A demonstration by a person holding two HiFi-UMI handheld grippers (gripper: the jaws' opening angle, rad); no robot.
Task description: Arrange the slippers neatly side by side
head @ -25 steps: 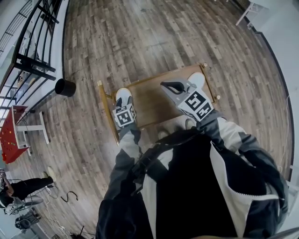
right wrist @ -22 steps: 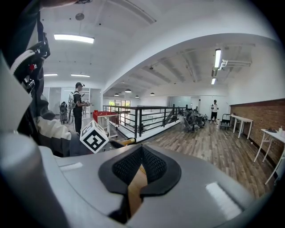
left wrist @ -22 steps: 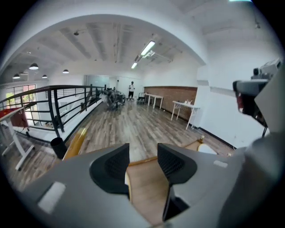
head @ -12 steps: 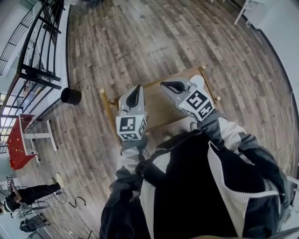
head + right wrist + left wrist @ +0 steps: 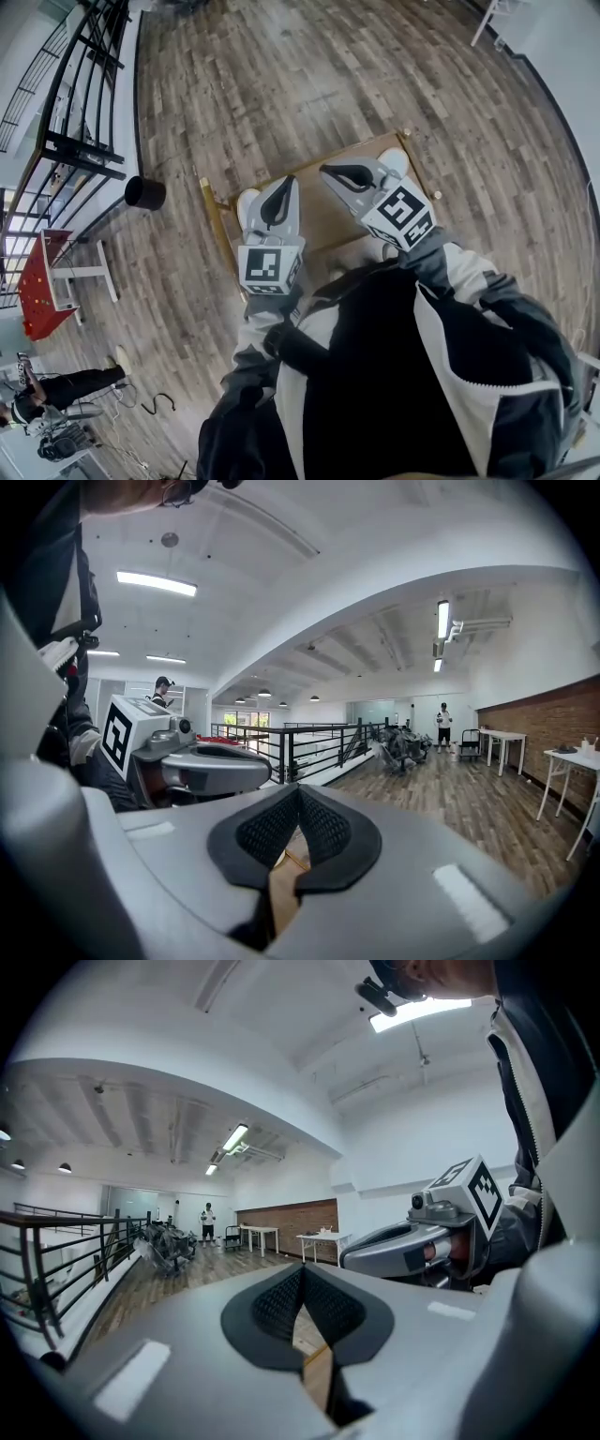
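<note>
In the head view a low wooden stand (image 5: 323, 220) sits on the plank floor. One white slipper (image 5: 247, 203) lies at its left end, another white slipper (image 5: 399, 159) at its right end. My left gripper (image 5: 279, 199) hangs above the stand, just right of the left slipper; its jaws are closing, meet, and have nothing between them. My right gripper (image 5: 343, 175) is held over the stand's middle, shut and empty. The gripper views look level across the room: left gripper (image 5: 302, 1299), right gripper (image 5: 297, 819).
A black bucket (image 5: 144, 193) stands on the floor left of the stand. A black railing (image 5: 80, 103) runs along the far left, with a red table (image 5: 33, 286) below it. A person (image 5: 52, 384) crouches at the lower left. White tables (image 5: 568, 761) stand by the brick wall.
My left gripper has lifted off the left white slipper, come up toward the camera and shut. The slipper stays on the stand. The right gripper has barely moved.
</note>
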